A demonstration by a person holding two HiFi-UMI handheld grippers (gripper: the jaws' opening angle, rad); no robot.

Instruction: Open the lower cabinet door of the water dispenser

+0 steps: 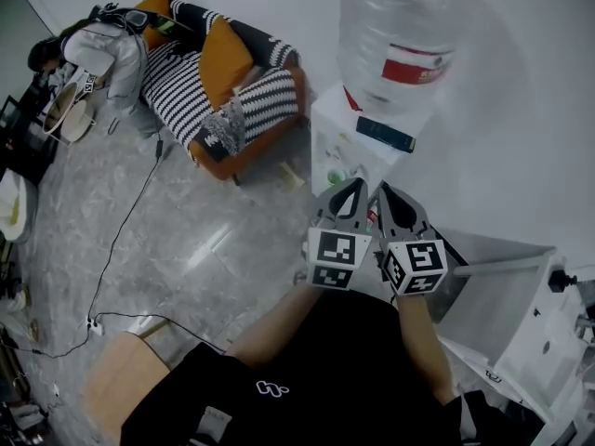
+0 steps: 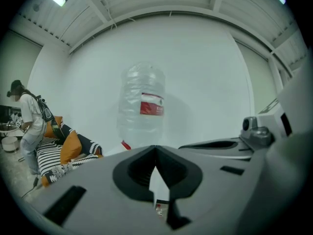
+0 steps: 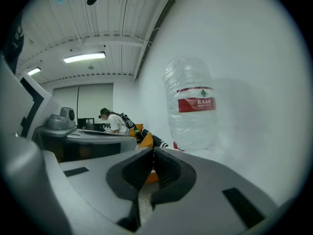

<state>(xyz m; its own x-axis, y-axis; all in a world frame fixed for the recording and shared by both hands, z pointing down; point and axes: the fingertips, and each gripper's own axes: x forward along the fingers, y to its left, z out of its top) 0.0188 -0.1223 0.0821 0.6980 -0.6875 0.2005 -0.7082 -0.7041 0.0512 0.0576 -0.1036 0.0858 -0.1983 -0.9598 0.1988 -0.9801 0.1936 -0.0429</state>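
Left gripper (image 2: 155,148) and right gripper (image 3: 151,152) hover side by side, jaws pressed together on nothing, pointing at the white water dispenser (image 1: 335,133) topped by a clear plastic bottle (image 1: 404,35) with a red label; its lower cabinet door is hidden behind them.

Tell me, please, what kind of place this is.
Probably a lounge corner of an office or lab: a white water dispenser with a large bottle on top, and a striped sofa with orange cushions.
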